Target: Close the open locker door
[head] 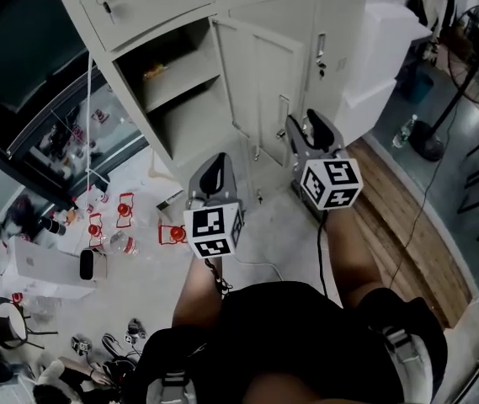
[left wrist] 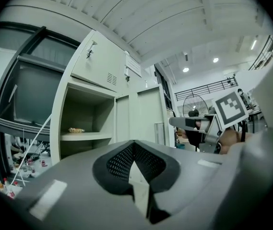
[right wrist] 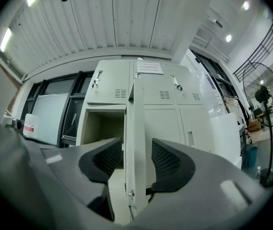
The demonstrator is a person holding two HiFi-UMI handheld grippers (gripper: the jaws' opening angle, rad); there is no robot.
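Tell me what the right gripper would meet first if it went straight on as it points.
Probably the edge of the open locker door, which stands edge-on in line with the open jaws of the right gripper. How far ahead it is remains unclear.

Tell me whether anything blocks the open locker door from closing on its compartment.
Nothing visible does. The way from the locker door to the open compartment is clear; a small item lies inside it. The right hand-held gripper has open jaws astride the door's edge.
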